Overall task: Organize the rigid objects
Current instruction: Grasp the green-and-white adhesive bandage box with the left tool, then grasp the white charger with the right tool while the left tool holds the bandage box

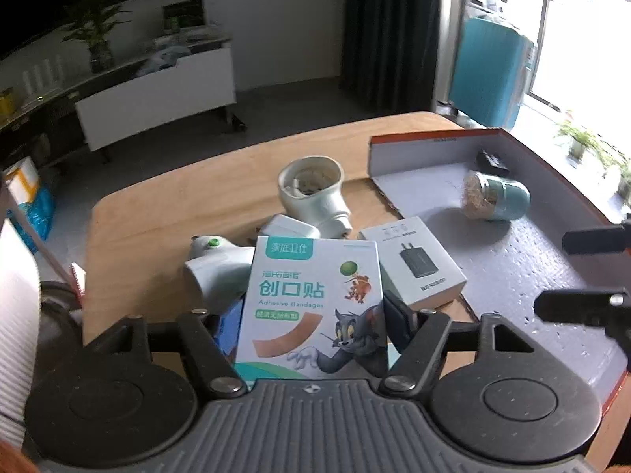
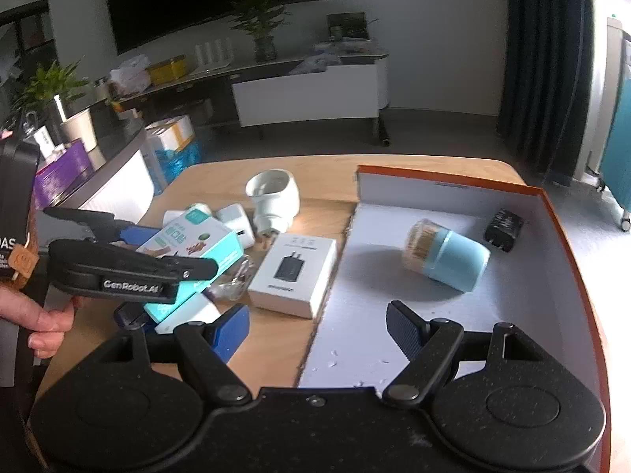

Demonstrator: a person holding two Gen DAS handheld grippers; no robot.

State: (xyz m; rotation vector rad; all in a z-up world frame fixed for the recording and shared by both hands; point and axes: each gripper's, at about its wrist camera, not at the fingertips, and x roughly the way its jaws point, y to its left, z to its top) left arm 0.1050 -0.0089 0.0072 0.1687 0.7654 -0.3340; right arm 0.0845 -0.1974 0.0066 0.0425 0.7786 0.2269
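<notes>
My left gripper (image 1: 311, 315) is shut on a white and teal adhesive bandage box (image 1: 311, 299), held above the wooden table; it also shows in the right wrist view (image 2: 189, 248). My right gripper (image 2: 319, 325) is open and empty at the near edge of the orange-rimmed tray (image 2: 568, 244). In the tray lie a blue toothpick jar (image 2: 449, 254) on its side and a black charger (image 2: 504, 228). On the table are a white charger box (image 2: 294, 274), a white lamp socket (image 2: 272, 201) and white plug adapters (image 2: 236, 220).
A clear plastic piece (image 2: 232, 282) lies beside the charger box. The table's far edge (image 2: 355, 159) is rounded. Beyond it stand a TV cabinet (image 2: 307, 94), plants and a teal suitcase (image 1: 489, 71). A hand (image 2: 43, 315) holds the left gripper.
</notes>
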